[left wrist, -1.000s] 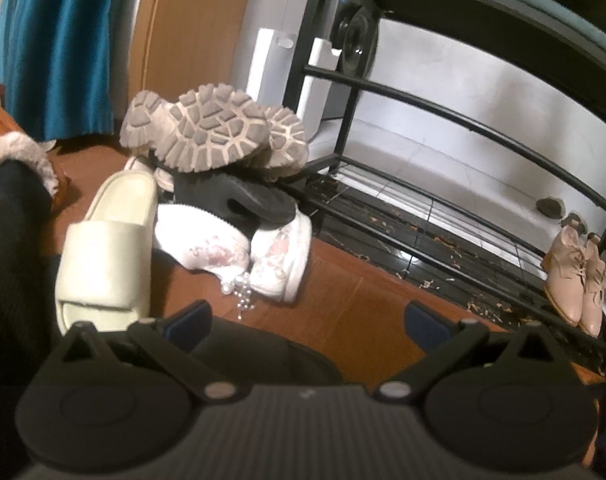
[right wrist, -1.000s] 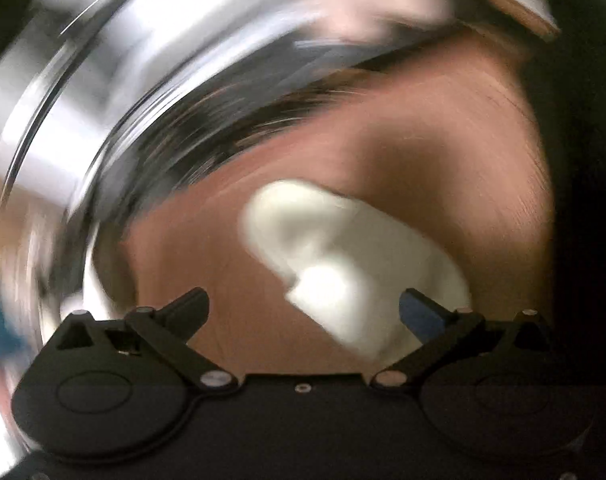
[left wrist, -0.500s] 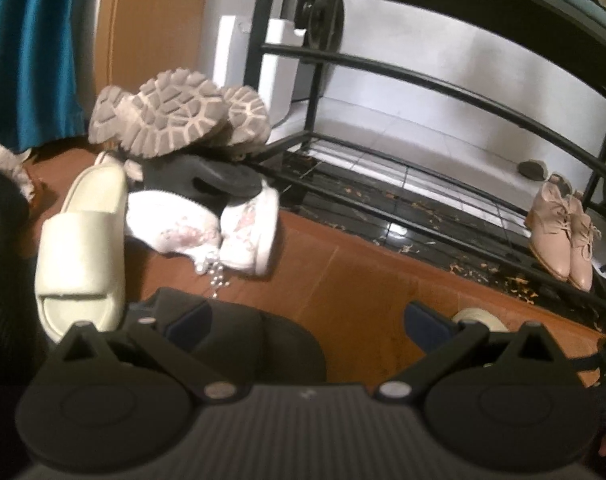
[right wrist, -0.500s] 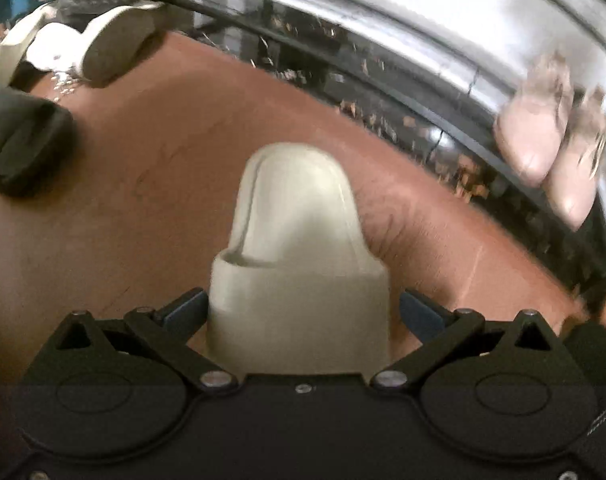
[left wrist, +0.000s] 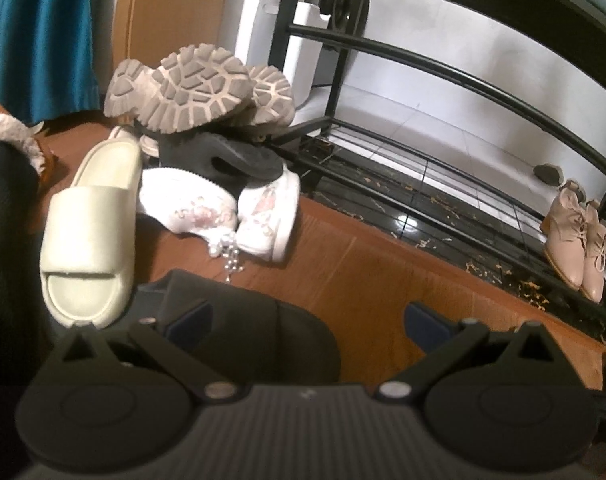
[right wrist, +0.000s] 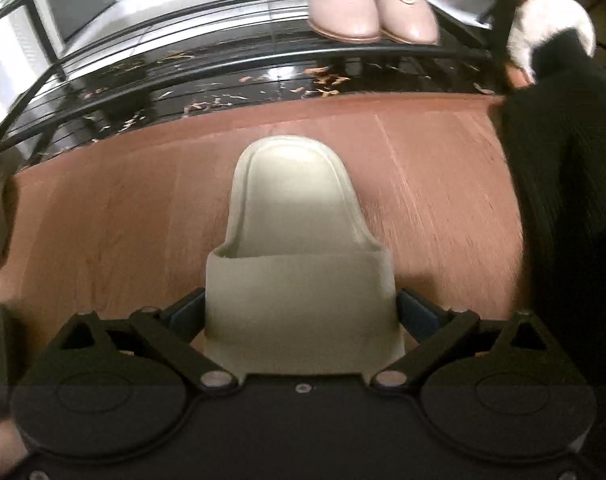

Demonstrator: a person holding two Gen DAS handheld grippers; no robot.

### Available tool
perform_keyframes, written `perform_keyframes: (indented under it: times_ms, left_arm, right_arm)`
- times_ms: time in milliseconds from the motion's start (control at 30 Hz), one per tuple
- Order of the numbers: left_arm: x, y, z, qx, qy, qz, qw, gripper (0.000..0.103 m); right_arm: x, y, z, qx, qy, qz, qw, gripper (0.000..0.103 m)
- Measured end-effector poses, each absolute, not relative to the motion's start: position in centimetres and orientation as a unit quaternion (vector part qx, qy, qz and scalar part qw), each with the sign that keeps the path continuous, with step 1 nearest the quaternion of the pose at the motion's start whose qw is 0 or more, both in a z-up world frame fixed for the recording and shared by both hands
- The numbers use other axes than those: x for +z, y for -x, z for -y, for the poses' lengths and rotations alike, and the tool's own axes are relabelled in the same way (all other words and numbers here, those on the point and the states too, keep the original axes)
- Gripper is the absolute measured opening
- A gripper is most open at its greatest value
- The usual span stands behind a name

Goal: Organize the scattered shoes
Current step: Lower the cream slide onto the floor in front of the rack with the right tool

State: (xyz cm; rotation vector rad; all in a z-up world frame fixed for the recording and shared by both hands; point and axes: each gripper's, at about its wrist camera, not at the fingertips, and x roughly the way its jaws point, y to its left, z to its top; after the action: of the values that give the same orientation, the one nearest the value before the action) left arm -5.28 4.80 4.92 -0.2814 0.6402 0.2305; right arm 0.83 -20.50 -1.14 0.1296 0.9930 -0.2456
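Note:
A cream slide (right wrist: 299, 264) sits between the fingers of my right gripper (right wrist: 301, 312), which is shut on its strap, heel end pointing at the black shoe rack (right wrist: 223, 68). A matching cream slide (left wrist: 91, 224) lies at the left of the shoe pile. My left gripper (left wrist: 309, 322) hangs open over the wooden floor, with a black slipper (left wrist: 255, 344) under its left finger. The pile holds chunky-soled boots (left wrist: 195, 84), a dark shoe (left wrist: 231, 156) and white floral shoes (left wrist: 231, 208).
Pink lace-up shoes (left wrist: 579, 240) stand as a pair on the rack's bottom shelf, (right wrist: 367, 4) straight ahead of the right gripper. A person's dark-clad leg (right wrist: 563, 184) with a fur-cuffed slipper (right wrist: 547, 24) is at the right. Another leg (left wrist: 7, 208) is at far left.
The right gripper has swung round with the cream slide to face the rack and the pink shoes. The left view shifted slightly; the pile has not moved.

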Motion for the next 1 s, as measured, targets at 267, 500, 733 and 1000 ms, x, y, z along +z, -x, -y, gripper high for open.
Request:
perform_keyframes:
  times_ms: [267, 500, 733, 1000]
  left_arm:
    - [4.8, 5.2, -5.6, 0.130, 0.146, -0.316, 0.929, 0.102]
    - [4.4, 4.6, -5.8, 0.139, 0.121, -0.325, 0.928, 0.102]
    - [5.2, 3.1, -8.7, 0.191, 0.038, -0.272, 0.942, 0.102]
    - [4.8, 1.5, -17.6, 0.314, 0.096, -0.270, 0.905, 0.102]
  right_arm:
    - [-0.6, -0.7, 20.9, -0.093, -0.056, -0.458, 0.882, 0.103]
    - [3.8, 2.6, 21.9, -0.085, -0.078, -0.337, 0.934, 0.103]
    - [4.5, 4.5, 20.6, -0.027, -0.092, -0.285, 0.954, 0.103]
    - [4.3, 4.7, 18.5, 0.023, -0.086, -0.302, 0.949, 0.103]
